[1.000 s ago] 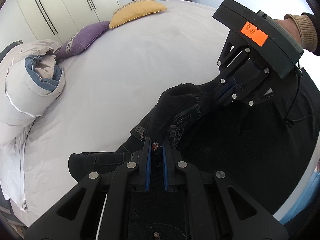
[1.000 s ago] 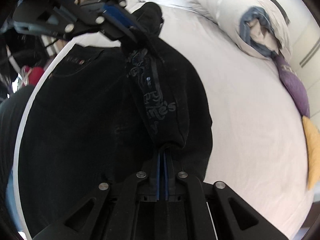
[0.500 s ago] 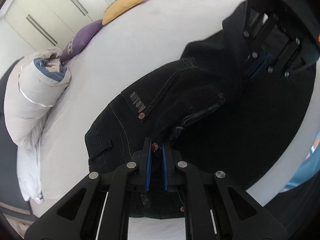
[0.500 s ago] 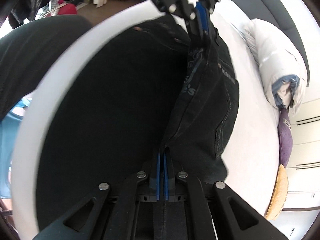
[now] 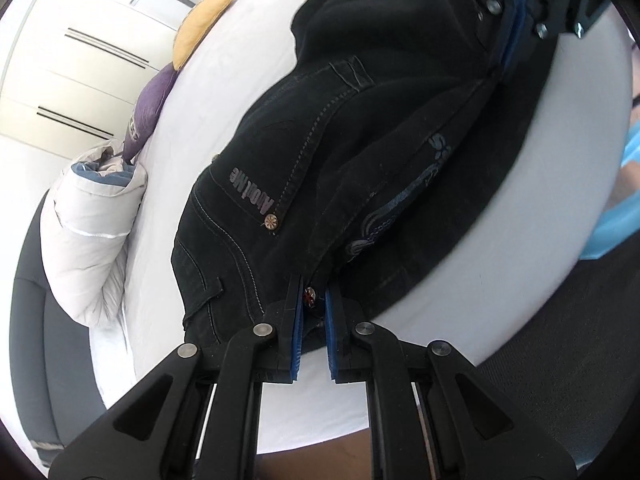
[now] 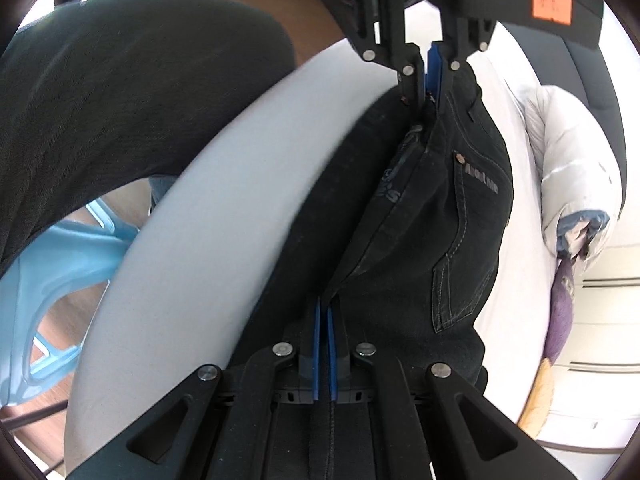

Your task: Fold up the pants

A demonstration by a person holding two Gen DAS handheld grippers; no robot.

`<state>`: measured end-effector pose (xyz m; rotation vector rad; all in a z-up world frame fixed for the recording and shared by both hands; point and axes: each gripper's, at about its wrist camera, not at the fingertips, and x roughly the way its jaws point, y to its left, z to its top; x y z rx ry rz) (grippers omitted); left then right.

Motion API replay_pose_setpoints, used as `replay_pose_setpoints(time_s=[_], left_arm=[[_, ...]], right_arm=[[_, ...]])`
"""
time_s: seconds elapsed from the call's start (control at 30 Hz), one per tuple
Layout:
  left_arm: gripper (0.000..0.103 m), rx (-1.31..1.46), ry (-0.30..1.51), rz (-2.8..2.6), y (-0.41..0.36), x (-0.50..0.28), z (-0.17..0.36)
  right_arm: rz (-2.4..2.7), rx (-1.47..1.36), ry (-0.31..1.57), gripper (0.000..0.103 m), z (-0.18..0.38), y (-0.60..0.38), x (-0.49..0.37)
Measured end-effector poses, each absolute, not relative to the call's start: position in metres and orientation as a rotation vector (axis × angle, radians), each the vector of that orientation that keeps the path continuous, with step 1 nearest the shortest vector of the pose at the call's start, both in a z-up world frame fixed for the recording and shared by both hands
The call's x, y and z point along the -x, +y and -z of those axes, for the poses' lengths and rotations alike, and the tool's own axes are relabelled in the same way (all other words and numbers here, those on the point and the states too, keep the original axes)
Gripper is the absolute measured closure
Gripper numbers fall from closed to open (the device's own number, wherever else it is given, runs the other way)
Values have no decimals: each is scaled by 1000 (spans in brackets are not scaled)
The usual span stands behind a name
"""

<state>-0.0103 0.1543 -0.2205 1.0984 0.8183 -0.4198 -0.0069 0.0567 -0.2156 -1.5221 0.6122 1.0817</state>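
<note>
Black jeans [image 5: 360, 152] with grey stitching and printed lettering hang stretched between both grippers over the edge of a white bed [image 5: 248, 60]. My left gripper [image 5: 312, 300] is shut on the waistband near a metal button. My right gripper [image 6: 323, 312] is shut on the far end of the waistband. Each gripper shows in the other's view: the right one at the top right of the left wrist view [image 5: 516, 28], the left one at the top of the right wrist view [image 6: 434, 64]. The jeans [image 6: 420, 240] are folded lengthwise, legs trailing out of sight.
A rolled white duvet [image 5: 92, 232], a purple cushion [image 5: 150, 108] and a yellow cushion [image 5: 204, 20] lie along the bed's far side. White wardrobes stand behind. A blue plastic stool [image 6: 52, 280] stands on the wooden floor beside the bed edge [image 6: 192, 240].
Both grippers have lifted and pulled apart, drawing the crumpled jeans taut along the waistband and toward the bed's edge. Both have stayed shut on the fabric.
</note>
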Motion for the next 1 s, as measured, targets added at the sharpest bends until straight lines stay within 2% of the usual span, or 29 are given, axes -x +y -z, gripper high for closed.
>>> replay_pose_setpoints(time_s=[0.33,0.63,0.7,0.87,1.0], left_arm=[[94,-1121,846,419,164,15,238],[91,-1078,890,393,168,-33,236],[91,-1056,907,391,169,-35,229],[79,-1094,948,389,180,-26,209],[79,-1014,966,319,199,-24,181]], right_arm=[[-1064,1586,581,99,223,63,46],[-1042,1578,601,98,235,70,38],[-1037,1566,606,96,235,70,39],[-1009,1541,601,96,238,68,42],[-950,1554,554,96,244,66,50]])
